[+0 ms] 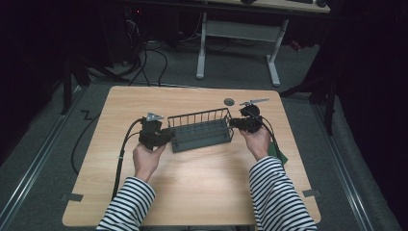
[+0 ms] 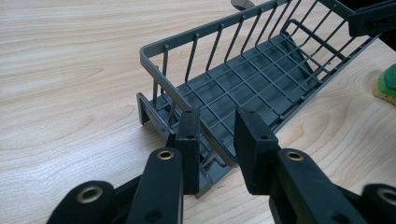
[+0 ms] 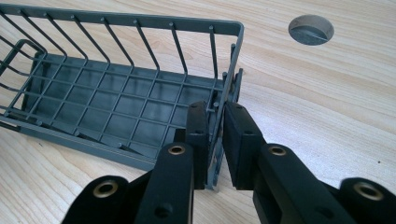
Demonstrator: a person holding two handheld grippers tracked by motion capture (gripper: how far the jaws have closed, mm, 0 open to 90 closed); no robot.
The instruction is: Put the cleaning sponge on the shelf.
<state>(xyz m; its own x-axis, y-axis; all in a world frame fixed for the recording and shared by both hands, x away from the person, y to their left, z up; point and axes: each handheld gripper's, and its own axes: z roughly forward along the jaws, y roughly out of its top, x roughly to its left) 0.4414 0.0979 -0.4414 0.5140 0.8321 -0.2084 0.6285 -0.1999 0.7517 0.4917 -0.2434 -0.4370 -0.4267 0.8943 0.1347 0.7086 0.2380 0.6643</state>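
Grey wire rack [image 1: 202, 130] on table [image 1: 192, 183] | left hand-held gripper [image 2: 217, 135] pinching one end wall | right hand-held gripper [image 3: 215, 135] pinching the other

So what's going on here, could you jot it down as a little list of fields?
Setting: light wooden table seen from above
Main thing: grey wire rack, upright in the middle of the table
Left gripper: closed on the rack's left end
Right gripper: closed on the rack's right end wall, one pad each side
Rack contents: nothing in it
Nearby: round hole in the tabletop behind the rack; green sponge beside the rack's right end
Person: striped sleeves, one gripper in each hand
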